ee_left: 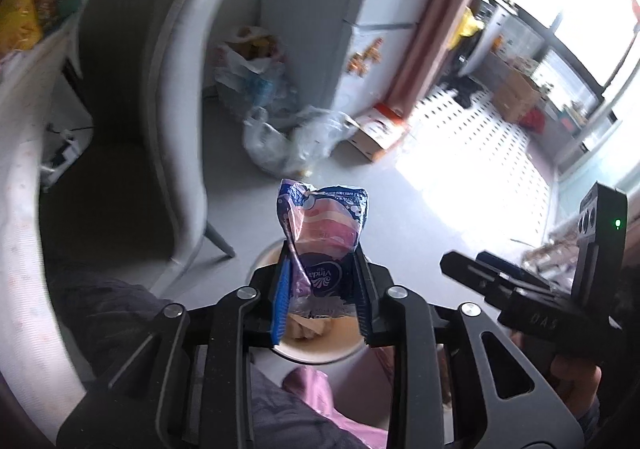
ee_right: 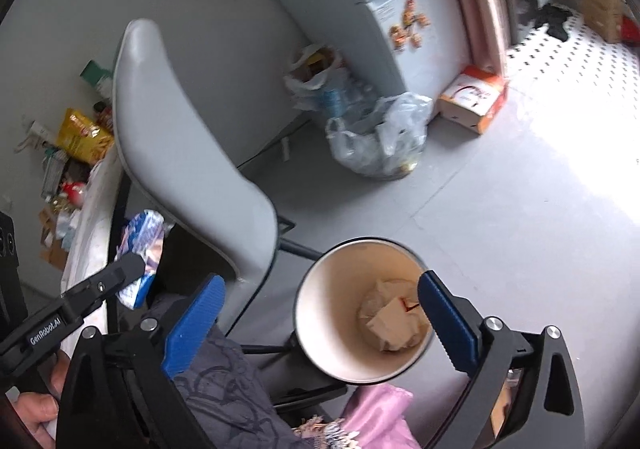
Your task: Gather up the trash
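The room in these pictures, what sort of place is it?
Most likely a lived-in home, near the kitchen. A fridge with magnets stands against the wall, a grey chair sits at a cluttered table, and plastic bags of bottles and rubbish lie on the floor.

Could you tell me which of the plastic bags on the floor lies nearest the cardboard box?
The clear crumpled bag, in front of the fridge beside the cardboard box; the other bag sits farther back against the wall.

Daylight glare blown out on the floor (ee_left: 472,185), blurred background, fisheye-curved edges.

"Vinda" upside down on tissue packet (ee_left: 320,249), "GenRobot.AI" on left tool (ee_right: 120,277), "DAS" on right tool (ee_left: 476,269)
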`<state>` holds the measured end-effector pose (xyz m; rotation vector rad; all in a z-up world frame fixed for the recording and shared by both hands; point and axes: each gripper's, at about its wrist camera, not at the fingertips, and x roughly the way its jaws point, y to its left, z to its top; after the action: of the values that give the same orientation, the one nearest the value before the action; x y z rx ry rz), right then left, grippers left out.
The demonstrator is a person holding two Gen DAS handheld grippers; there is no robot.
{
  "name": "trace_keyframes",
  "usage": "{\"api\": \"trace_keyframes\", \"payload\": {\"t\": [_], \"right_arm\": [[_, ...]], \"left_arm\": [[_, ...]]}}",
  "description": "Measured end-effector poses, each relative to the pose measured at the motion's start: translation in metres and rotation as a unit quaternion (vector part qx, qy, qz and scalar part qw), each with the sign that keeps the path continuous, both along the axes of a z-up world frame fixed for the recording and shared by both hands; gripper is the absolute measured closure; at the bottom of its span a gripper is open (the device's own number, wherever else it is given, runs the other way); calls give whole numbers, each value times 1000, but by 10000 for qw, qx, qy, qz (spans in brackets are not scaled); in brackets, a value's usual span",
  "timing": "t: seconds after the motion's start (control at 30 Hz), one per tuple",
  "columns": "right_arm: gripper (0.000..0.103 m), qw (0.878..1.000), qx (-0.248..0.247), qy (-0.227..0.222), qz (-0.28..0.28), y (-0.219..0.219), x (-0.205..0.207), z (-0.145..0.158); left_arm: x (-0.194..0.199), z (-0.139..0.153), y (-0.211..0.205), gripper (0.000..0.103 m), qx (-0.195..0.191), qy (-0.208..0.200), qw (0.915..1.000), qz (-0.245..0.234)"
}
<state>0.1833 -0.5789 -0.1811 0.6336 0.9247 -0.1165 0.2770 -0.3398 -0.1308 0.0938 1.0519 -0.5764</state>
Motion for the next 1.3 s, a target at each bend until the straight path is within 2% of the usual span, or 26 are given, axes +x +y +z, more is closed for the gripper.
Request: {"api": "trace_keyframes", "payload": {"t": [0.03,0.07,0.17,0.37,0.7,1.0,1.3], "right_arm": [[8,10000,-43,-4,-70,-4,-4,3],[8,9999,-56,-11,-109,-7,-7,5],[8,9996,-89,-40,-251,-14,-15,10],[8,9994,-163,-174,-234,-5,-17,23],[8,9970,-600,-416,247,42,-12,64],[8,9928,-955,-609,390,84,-15,106],[8,9859,-1330,-963,324,129,-31,156]], "left_arm": [[0,0,-2,59,-108,85,9999,-75],[-1,1,-2,43,-216,129,9996,-118],[-4,9,4,20,-325,15,9995,-65],[-3,25,29,7,-324,-163,9989,305],[-19,63,96,6,-408,-597,9919,1041],[-50,98,177,6,-769,-1028,9767,1719],[-87,123,244,6,-881,-1428,9605,2218]]}}
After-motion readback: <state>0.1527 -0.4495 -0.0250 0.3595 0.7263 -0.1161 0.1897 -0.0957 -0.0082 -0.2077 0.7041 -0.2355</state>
